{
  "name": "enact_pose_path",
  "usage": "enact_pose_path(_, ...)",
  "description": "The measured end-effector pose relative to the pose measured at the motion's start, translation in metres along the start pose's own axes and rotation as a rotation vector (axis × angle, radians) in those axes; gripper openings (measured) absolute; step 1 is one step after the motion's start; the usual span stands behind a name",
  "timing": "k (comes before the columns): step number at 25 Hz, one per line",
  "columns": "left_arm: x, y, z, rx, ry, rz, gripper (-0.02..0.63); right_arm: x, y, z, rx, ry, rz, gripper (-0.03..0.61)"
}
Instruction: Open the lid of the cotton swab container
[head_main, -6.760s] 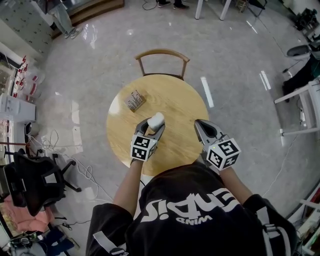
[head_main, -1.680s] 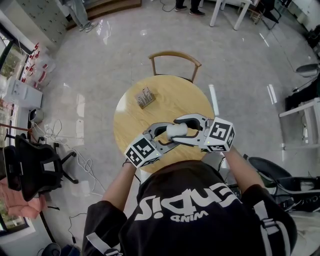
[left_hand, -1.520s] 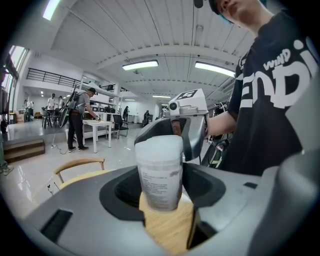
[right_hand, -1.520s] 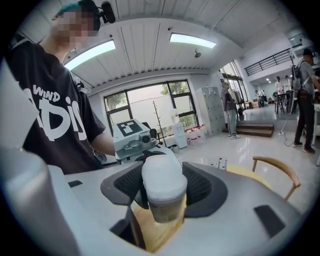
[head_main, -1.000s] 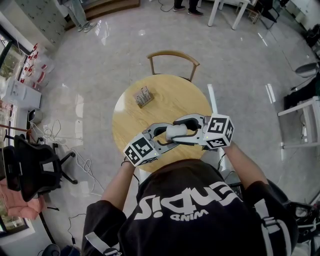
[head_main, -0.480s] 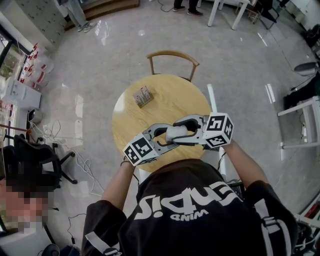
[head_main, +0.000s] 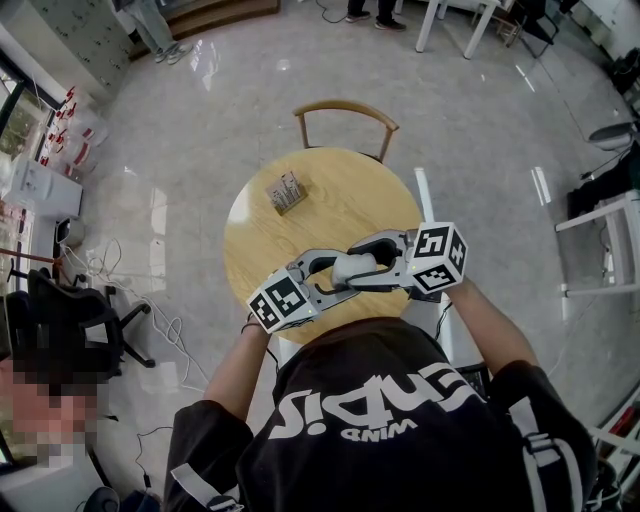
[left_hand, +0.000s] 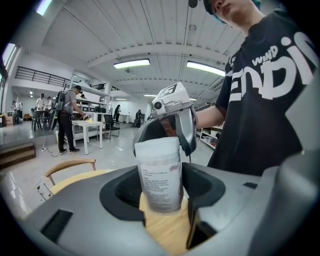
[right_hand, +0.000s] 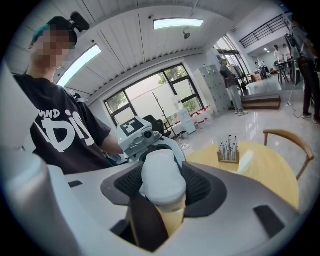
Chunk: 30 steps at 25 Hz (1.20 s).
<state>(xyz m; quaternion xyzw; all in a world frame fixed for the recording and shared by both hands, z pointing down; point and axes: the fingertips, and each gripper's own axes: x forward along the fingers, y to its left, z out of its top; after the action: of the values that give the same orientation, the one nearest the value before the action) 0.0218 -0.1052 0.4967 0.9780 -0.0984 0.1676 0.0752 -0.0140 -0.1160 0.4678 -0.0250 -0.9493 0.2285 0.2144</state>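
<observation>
The round tabletop (head_main: 350, 200) is pale, honey-coloured wood with a smooth, slightly glossy face and a thin plain edge. A wooden chair (head_main: 345, 112) with a curved back rail stands at its far side, pushed up against the rim. Only one thing lies directly on the wood: a small wooden rack (head_main: 287, 192), set on the half of the tabletop nearer the chair and to the left of the chair's back in the head view. It stands upright and holds a row of thin dark pieces, too small to identify. The wood between the rack and the chair is bare.
</observation>
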Motion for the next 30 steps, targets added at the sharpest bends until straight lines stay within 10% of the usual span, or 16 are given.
enact_pose_path(10,0.004,-0.007,-0.008,0.129,0.053,0.001,0.232,-0.005,0.006,0.008,0.181,-0.066,0.126,0.224)
enact_pose_path(30,0.001,-0.011,0.004,0.120,0.062,-0.042,0.227,-0.014,0.009,0.015,0.268,-0.086,0.204,0.232)
